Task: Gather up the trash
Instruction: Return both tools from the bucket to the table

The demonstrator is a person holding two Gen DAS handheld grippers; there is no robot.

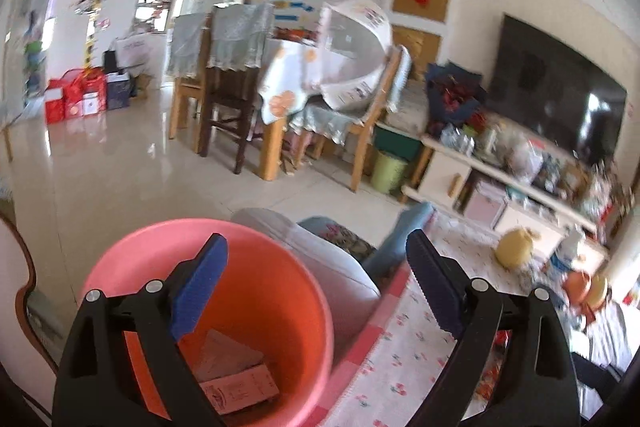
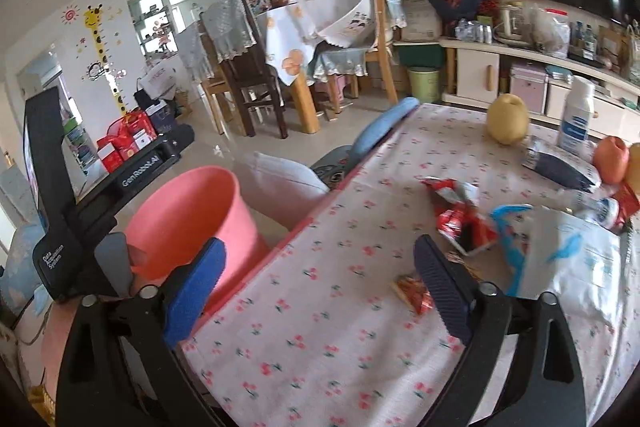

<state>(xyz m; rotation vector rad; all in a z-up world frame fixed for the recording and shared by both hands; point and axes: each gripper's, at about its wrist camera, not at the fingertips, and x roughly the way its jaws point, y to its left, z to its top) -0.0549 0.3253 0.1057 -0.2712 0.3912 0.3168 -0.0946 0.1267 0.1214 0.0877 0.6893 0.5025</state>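
Now, from my left wrist view, my left gripper (image 1: 316, 279) stands wide open with nothing between its blue pads, poised over the pink bin (image 1: 208, 311), which sits on the floor just off the left edge of the counter (image 1: 404, 359). Inside the bin lie a couple of flat paper cartons (image 1: 236, 383); the print on the pink one is too blurred to read. The remaining trash lies off to the right of this gripper, well apart from it. From my right wrist view, my right gripper (image 2: 320, 287) is also spread wide and holds nothing, hovering over the cherry-print cloth of the counter. A small red wrapper scrap (image 2: 414, 293) lies just beside my right pad, toward the near edge; a crumpled red-and-white wrapper (image 2: 460, 215) lies ahead and to the right, its long axis running roughly away from me, touching a white-and-blue bag (image 2: 560, 255) nearer the right edge. I judge the right hand the nearer one to all of these. The bin stands to my left, beyond the counter's left edge. On my other gripper's body I can read "GenRobot.AI" and "Data Acquisition System"; the white bottle (image 2: 576, 119) at the far edge has a blue label I cannot read.
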